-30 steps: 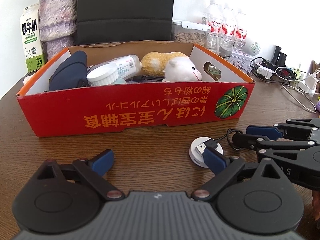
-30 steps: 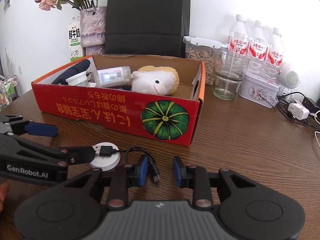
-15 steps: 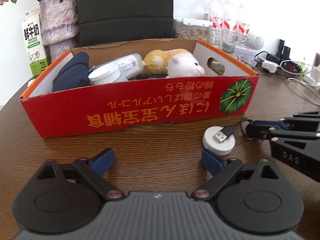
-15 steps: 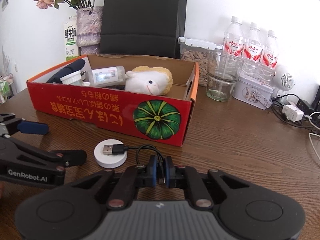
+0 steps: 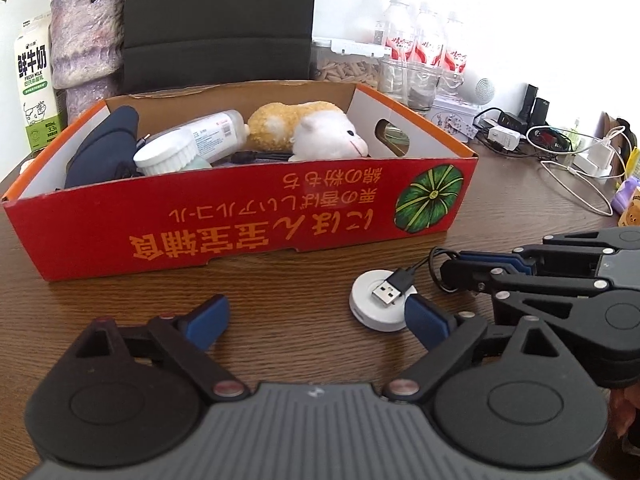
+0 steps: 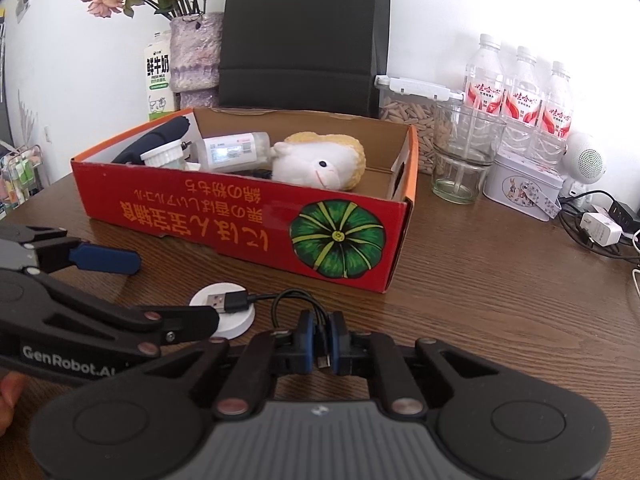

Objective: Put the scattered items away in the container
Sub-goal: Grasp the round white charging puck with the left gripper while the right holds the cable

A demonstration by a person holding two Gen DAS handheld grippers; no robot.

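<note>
Compared with a second earlier, the right hand-held gripper's blue pads are now pressed together on the black cable where they stood apart, and the white puck lies farther from the left fingers.

Left wrist view: the left hand-held gripper is standing spread and opening, nothing between its pads; the white puck is resting on the tabletop, touching the right pad, the USB plug lying across it. The red box is sitting beyond.

Right wrist view: the right hand-held gripper is pinching the black cable near its small connector. Judged risk: lifting by this thin loop may let the cable slip, or drag the puck against the box wall.
</note>
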